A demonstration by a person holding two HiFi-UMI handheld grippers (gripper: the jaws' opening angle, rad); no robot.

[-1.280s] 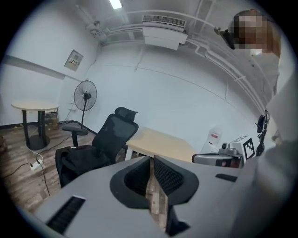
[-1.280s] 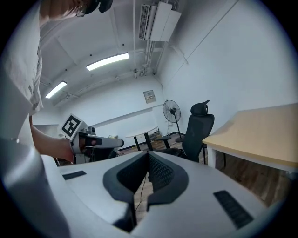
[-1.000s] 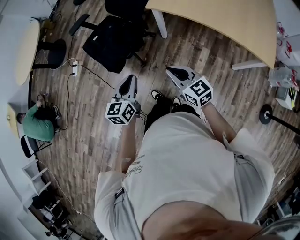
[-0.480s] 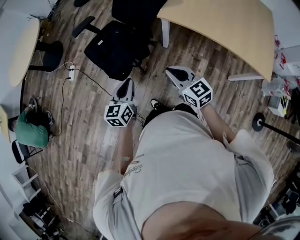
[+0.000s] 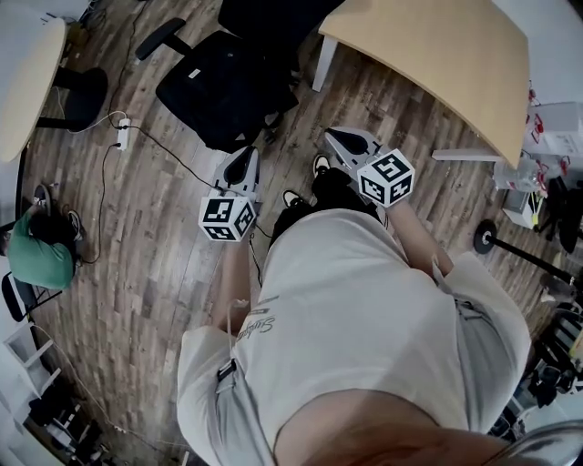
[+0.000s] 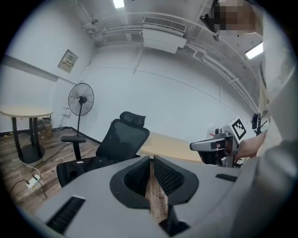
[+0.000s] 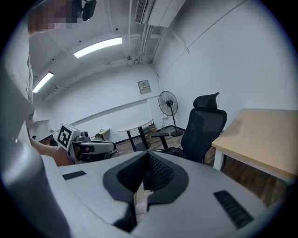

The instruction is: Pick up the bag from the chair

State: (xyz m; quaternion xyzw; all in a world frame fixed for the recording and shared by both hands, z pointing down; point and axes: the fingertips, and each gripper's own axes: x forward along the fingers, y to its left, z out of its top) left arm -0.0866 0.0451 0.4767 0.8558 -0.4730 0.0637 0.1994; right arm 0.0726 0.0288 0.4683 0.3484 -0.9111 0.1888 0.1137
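Observation:
A black bag [image 5: 219,86] with a small white label lies on the seat of a black office chair [image 5: 264,18] ahead of me. In the left gripper view the bag [image 6: 81,168] rests low on the chair [image 6: 123,139], beyond my jaws. My left gripper [image 5: 244,162] is held just short of the bag's near edge, its jaws shut with only a thin slit between them and nothing held. My right gripper [image 5: 344,141] hovers right of the chair, also shut and empty. The right gripper view shows the chair [image 7: 205,125] ahead and the left gripper [image 7: 91,148] at the left.
A light wooden table [image 5: 428,64] stands right of the chair, one white leg [image 5: 319,64] close to it. A power strip [image 5: 123,132] with a cable lies on the wood floor at the left. A person in green [image 5: 41,259] sits on the floor far left. A fan [image 6: 80,100] stands behind.
The chair and bag have drawn nearer to both grippers as I step forward. Both grippers stay shut and level.

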